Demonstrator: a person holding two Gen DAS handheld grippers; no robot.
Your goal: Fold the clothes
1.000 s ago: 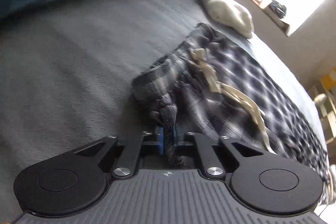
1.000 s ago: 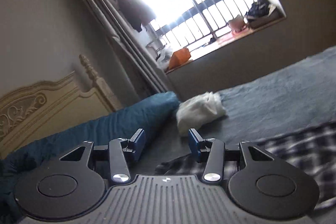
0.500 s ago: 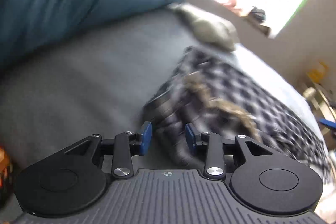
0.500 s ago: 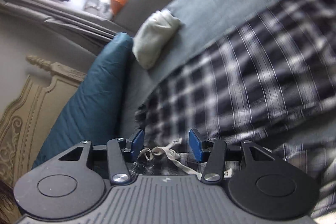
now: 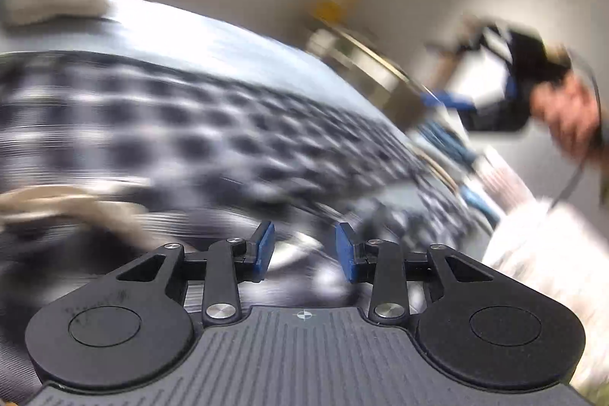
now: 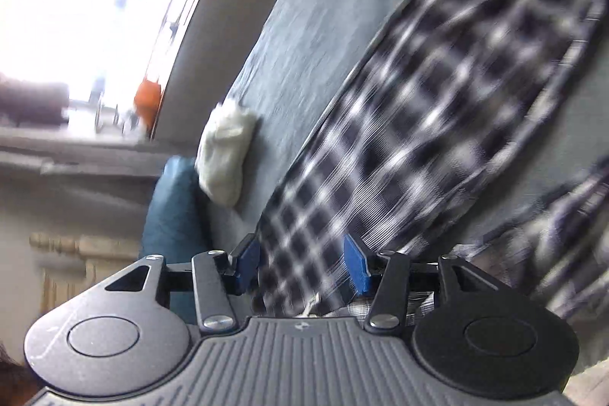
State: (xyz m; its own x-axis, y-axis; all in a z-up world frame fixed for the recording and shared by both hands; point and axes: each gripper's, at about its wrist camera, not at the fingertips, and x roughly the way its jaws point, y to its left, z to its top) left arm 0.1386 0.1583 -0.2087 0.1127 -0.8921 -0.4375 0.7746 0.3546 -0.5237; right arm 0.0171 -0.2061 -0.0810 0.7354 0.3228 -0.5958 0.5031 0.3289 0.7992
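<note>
Black-and-white plaid trousers (image 5: 190,124) lie spread on the grey bed cover (image 5: 228,37), their pale drawstring (image 5: 76,204) at the left of the left wrist view. My left gripper (image 5: 304,248) hangs just above the cloth, open, with nothing between its blue pads (image 5: 262,250). In the right wrist view the trousers (image 6: 437,101) run diagonally across the bed. My right gripper (image 6: 302,265) is open low over their waist end, and a bit of drawstring (image 6: 310,307) shows under it. Both views are blurred by motion.
A white bundle of cloth (image 6: 226,155) lies on the bed cover (image 6: 304,44) beside a teal pillow (image 6: 171,215) and a cream headboard (image 6: 76,246). A bright window sill holds an orange object (image 6: 148,97). A person's hand (image 5: 563,117) and white sleeve (image 5: 552,253) show at the right.
My left gripper let go of the bunched waistband, opened, and swung right along the trousers. My right gripper stayed open, rolled, and dropped from facing the window to just over the plaid cloth.
</note>
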